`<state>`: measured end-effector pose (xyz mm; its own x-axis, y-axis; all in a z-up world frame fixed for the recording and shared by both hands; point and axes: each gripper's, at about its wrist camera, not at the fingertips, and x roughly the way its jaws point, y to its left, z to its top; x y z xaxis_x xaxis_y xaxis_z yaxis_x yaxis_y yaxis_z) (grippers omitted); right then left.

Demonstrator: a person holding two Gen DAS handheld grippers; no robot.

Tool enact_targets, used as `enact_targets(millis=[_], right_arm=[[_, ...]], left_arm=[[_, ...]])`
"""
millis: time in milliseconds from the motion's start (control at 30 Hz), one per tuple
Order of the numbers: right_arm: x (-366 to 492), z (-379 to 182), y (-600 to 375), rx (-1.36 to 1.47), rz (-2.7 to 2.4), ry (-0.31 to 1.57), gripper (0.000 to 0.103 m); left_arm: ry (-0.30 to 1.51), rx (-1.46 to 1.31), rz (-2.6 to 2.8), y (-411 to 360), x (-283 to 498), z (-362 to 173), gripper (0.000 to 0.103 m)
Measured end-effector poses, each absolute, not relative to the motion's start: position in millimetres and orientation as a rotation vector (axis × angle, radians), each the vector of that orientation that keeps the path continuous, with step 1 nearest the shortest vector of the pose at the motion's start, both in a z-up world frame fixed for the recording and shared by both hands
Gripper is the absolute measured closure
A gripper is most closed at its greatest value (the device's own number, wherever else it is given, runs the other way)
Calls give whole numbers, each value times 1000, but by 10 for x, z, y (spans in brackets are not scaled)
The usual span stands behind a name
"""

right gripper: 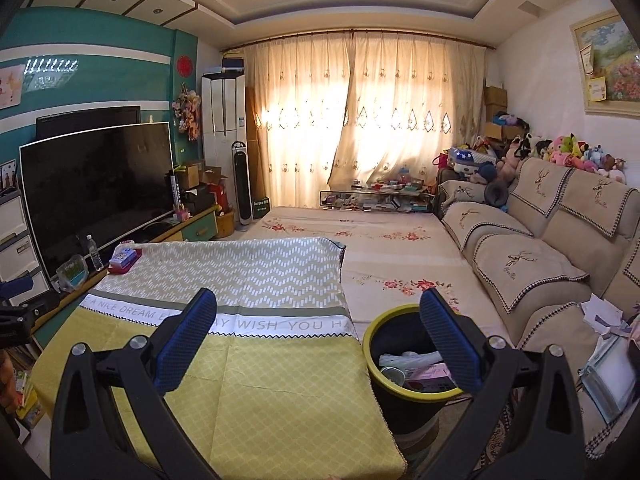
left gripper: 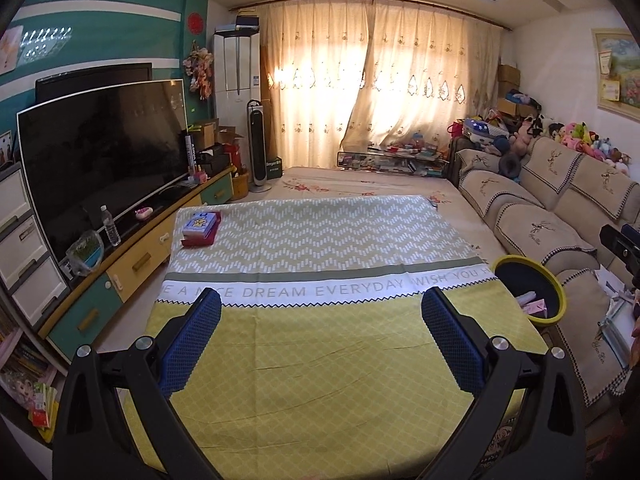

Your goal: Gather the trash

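1. The trash bin [right gripper: 404,408] is a round black bucket with a yellow-green rim. It stands upright on the floor, just beside the right edge of the table near its front corner, between the table and the sofa.
2. Inside the bin lie a pink carton [right gripper: 430,376], some crumpled white wrapping [right gripper: 404,358] and a shiny round item that is too small to tell; they fill only the bottom part.
3. In the left wrist view the bin [left gripper: 554,294] shows at the table's right edge, with the pink carton [left gripper: 534,306] visible inside.
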<state>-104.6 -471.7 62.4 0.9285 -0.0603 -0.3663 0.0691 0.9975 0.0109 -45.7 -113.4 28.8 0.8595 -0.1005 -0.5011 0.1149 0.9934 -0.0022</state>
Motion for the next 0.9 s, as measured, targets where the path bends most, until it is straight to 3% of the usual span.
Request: enact_targets(millis=[900], right_arm=[[-1064,661,-4603,25,-34,364,6]], left_arm=[[501,17,-65,-1034,-502,421,4]])
